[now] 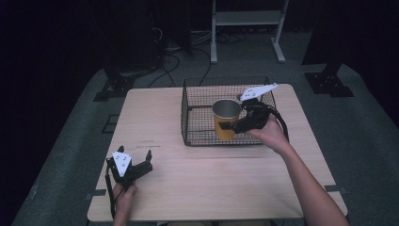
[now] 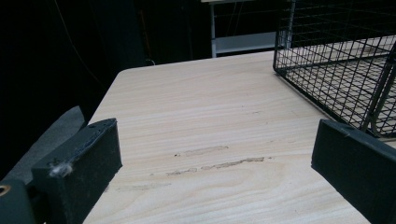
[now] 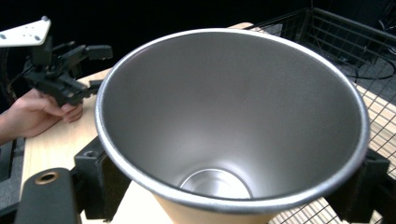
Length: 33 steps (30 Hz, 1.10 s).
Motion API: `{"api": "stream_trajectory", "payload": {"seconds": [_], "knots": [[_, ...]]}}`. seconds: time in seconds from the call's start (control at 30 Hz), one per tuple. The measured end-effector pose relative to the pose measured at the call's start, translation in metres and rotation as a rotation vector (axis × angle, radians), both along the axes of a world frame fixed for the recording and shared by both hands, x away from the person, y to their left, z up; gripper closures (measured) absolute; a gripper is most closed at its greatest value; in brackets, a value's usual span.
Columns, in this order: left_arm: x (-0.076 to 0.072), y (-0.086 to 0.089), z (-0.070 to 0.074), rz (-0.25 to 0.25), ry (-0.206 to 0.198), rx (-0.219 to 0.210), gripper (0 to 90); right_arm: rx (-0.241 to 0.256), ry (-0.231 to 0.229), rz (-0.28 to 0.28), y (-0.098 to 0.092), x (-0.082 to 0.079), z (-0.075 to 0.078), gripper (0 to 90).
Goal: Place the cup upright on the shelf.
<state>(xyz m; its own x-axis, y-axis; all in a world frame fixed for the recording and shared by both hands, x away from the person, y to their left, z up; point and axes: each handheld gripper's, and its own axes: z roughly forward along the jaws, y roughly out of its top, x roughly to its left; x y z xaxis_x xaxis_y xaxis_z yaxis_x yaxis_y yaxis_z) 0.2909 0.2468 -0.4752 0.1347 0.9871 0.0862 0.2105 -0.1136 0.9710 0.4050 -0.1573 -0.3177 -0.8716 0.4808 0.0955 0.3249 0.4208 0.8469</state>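
Note:
A yellow cup [image 1: 227, 120] with a steel inside stands upright inside the black wire basket [image 1: 197, 87] at the table's middle back. My right gripper [image 1: 234, 125] is shut on the cup, one jaw on each side of its wall. The right gripper view looks straight down into the empty steel cup [image 3: 233, 121]. Over the table's front left, my left gripper [image 1: 136, 162] is open with nothing between its jaws. In the left gripper view, bare tabletop shows between the jaws of that open gripper [image 2: 215, 182].
The wooden table [image 1: 207, 183] has free room across its front and left. The basket's corner [image 2: 336, 65] is to the right ahead of the left gripper. A white metal stand [image 1: 247, 19] and cables are on the floor behind.

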Motion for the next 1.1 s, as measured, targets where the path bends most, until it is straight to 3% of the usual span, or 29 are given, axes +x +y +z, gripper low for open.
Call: {"api": "stream_trajectory", "payload": {"seconds": [0.23, 0.57, 0.73, 0.87, 1.1], "knots": [[0.0, 0.0, 0.0, 0.0, 0.001, 0.003, 0.8, 0.001, 0.007, -0.021, 0.0, 0.014, 0.003, 14.9], [0.0, 0.0, 0.0, 0.0, 0.0, 0.001, 0.8, -0.039, 0.02, -0.052, 0.008, 0.04, 0.005, 14.9], [0.0, 0.0, 0.0, 0.0, -0.001, -0.001, 0.8, -0.057, 0.047, -0.064, 0.012, 0.054, -0.003, 14.9], [0.0, 0.0, 0.0, 0.0, -0.002, -0.002, 0.8, -0.101, 0.068, -0.082, 0.017, 0.068, -0.013, 14.9], [0.0, 0.0, 0.0, 0.0, -0.002, -0.003, 0.8, -0.106, 0.087, -0.092, 0.021, 0.08, -0.022, 15.0]]}}
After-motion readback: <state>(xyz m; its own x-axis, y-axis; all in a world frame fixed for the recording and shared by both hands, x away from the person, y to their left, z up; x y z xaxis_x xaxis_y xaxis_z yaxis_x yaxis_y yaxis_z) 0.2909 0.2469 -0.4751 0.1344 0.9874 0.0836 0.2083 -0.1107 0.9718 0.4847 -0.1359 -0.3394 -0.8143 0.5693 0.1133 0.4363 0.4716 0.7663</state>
